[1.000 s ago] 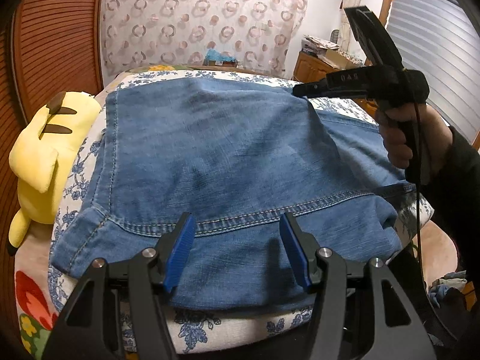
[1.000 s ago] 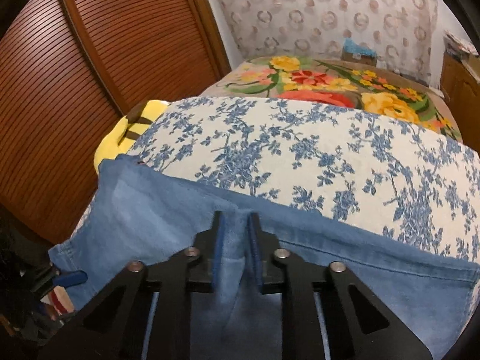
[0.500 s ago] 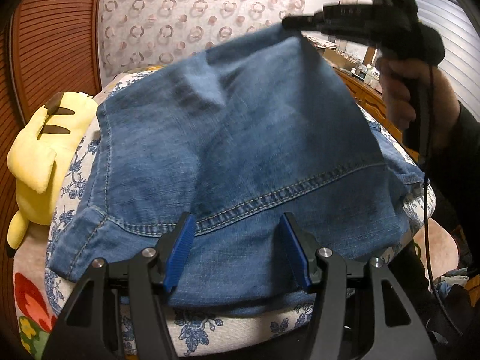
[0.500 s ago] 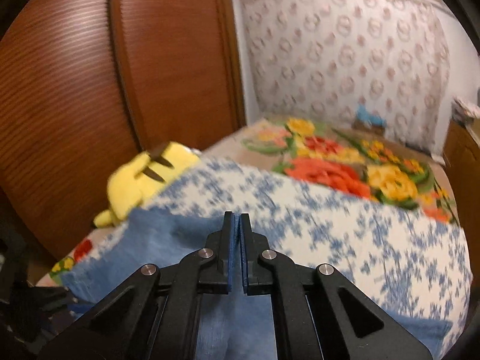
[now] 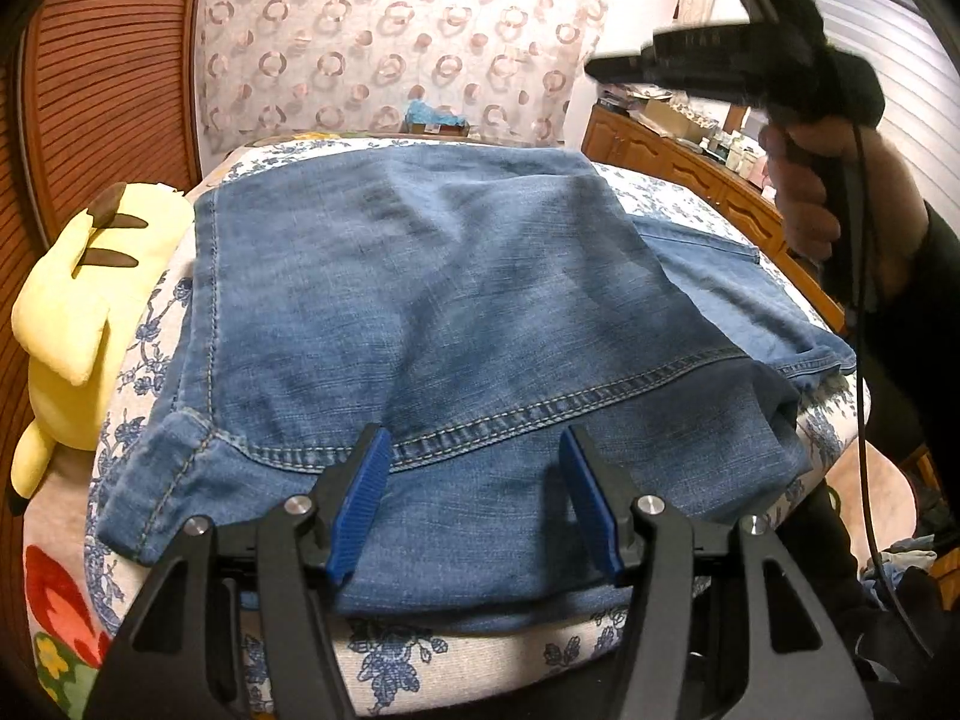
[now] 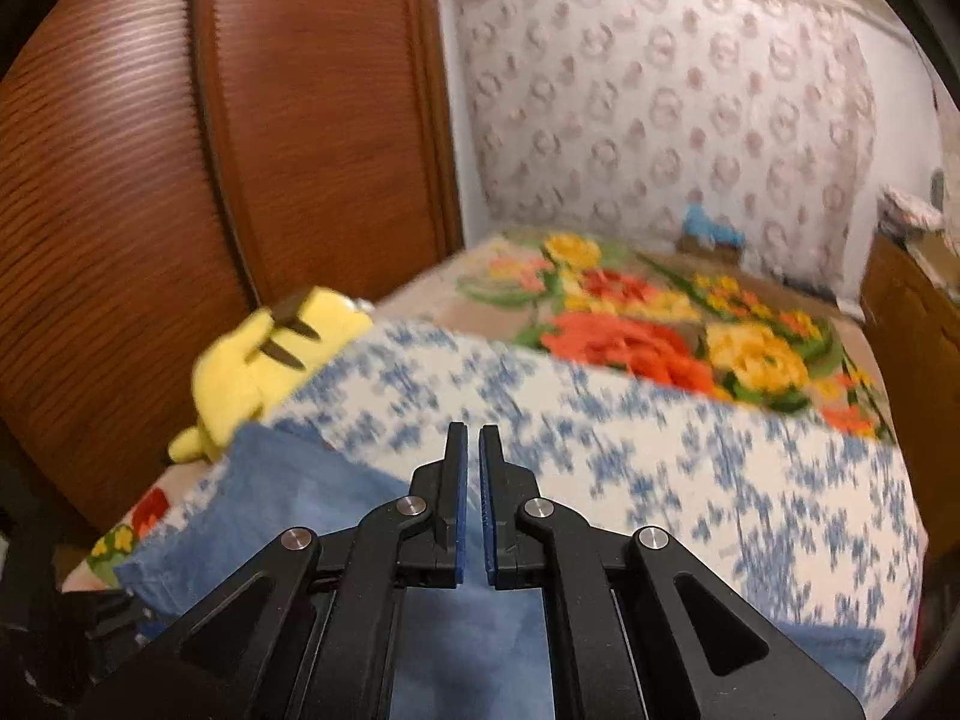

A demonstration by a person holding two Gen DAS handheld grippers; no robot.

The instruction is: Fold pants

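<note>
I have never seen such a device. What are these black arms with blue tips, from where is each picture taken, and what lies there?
There is no robot here. A person holds a hand tool in each hand, and each tool has two black fingers with blue pads. A wide-angle camera on each tool looks forward along its fingers, so each picture is that tool's own view.

One picture comes from the left gripper. It is open at the near edge of the jeans and clamps nothing. The jeans lie partly folded on a blue-flowered cover, with a yellow plush toy beside them. At the upper right of this view, a hand holds the other tool in the air.

The other picture comes from that right gripper. It is almost shut and holds nothing.
</note>
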